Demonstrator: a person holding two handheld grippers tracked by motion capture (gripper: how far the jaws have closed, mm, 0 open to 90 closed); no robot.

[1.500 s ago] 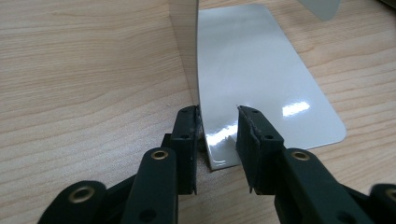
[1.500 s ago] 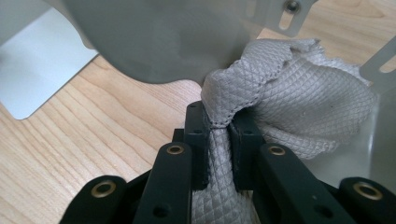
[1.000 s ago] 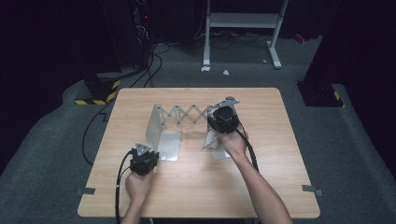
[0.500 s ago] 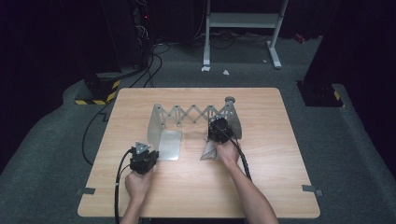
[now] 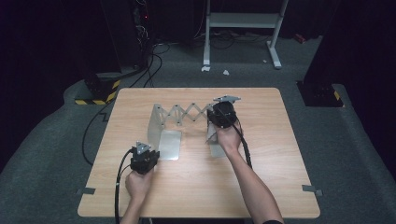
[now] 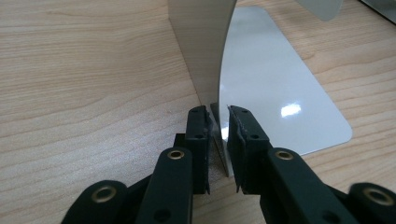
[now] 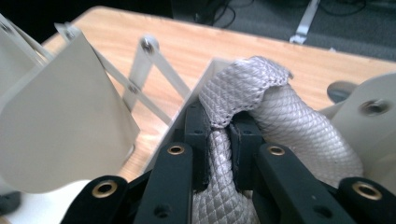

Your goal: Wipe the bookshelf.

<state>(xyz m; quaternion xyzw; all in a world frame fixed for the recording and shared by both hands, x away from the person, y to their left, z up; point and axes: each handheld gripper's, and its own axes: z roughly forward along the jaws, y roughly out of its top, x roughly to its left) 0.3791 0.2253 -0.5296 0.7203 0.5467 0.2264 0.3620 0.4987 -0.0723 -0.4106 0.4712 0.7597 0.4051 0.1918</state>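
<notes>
The table [image 5: 196, 186] is seen as pale, matt wood-grain; the bookend [image 6: 280, 93] is shown as smooth, glossy sheet metal (light glints on its base). The braided sleeve [image 7: 299, 126] appears woven, grey and textured; the jaws look matt black.

On the rectangular wooden table [image 5: 196, 186], a silver metal extendable bookend rack [image 5: 180, 114] stands near the far edge, its L-shaped end plates left and right, scissor links between them.
</notes>
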